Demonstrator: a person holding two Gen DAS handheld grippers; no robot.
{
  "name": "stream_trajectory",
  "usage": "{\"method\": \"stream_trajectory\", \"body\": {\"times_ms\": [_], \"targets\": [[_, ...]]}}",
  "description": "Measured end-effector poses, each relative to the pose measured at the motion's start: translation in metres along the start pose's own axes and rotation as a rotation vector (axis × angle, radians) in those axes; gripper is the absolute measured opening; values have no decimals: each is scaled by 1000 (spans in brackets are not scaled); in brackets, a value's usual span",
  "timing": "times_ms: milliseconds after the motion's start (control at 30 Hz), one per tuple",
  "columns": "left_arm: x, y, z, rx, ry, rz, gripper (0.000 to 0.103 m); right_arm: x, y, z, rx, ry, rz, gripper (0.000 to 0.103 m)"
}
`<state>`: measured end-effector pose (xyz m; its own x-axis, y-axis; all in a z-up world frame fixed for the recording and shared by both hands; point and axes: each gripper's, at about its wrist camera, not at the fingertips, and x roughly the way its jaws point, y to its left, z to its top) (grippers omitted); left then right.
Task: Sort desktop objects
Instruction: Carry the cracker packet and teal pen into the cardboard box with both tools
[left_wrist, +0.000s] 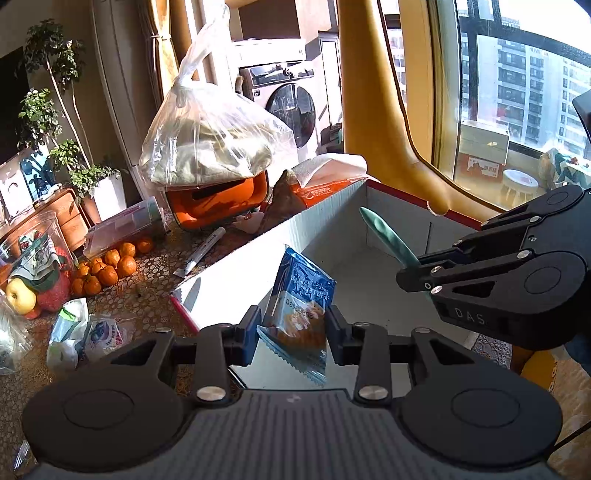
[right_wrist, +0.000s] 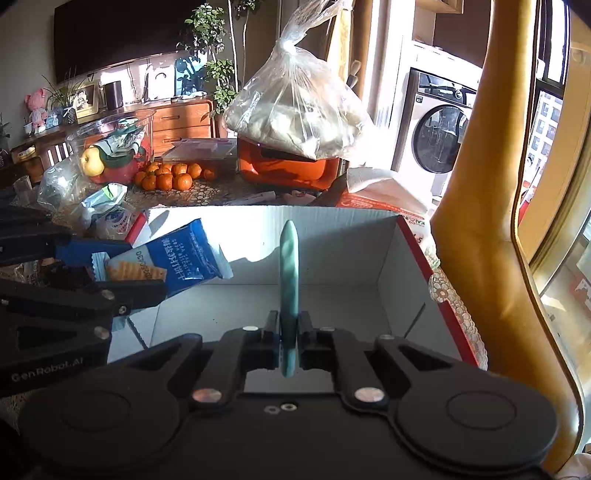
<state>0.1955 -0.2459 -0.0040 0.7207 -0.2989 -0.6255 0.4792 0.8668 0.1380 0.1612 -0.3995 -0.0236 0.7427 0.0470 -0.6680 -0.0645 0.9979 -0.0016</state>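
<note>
My left gripper (left_wrist: 293, 325) is shut on a blue snack packet (left_wrist: 301, 291) and holds it upright over the open white cardboard box (left_wrist: 325, 214). My right gripper (right_wrist: 289, 328) is shut on a teal pen-like stick (right_wrist: 289, 266), pointing forward above the same box (right_wrist: 332, 229). In the left wrist view the right gripper (left_wrist: 410, 275) comes in from the right with the stick (left_wrist: 384, 236) over the box. In the right wrist view the left gripper (right_wrist: 125, 275) comes in from the left with the packet (right_wrist: 177, 254).
On the patterned table: several mandarins (left_wrist: 110, 267), a clear bowl with an apple (left_wrist: 18, 291), a marker (left_wrist: 201, 253), an orange case (left_wrist: 218, 201) under a tied plastic bag (left_wrist: 210, 140), crumpled wrappers (left_wrist: 85, 332), a tissue box (right_wrist: 380, 199). A yellow chair back (right_wrist: 476, 229) stands right.
</note>
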Motion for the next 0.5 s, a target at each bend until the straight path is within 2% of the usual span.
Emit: {"method": "stream_trajectory", "body": {"times_ms": [500], "targets": [[56,-7,9,94,156,-69,36,45,-24,2,-31,168,0,8]]}}
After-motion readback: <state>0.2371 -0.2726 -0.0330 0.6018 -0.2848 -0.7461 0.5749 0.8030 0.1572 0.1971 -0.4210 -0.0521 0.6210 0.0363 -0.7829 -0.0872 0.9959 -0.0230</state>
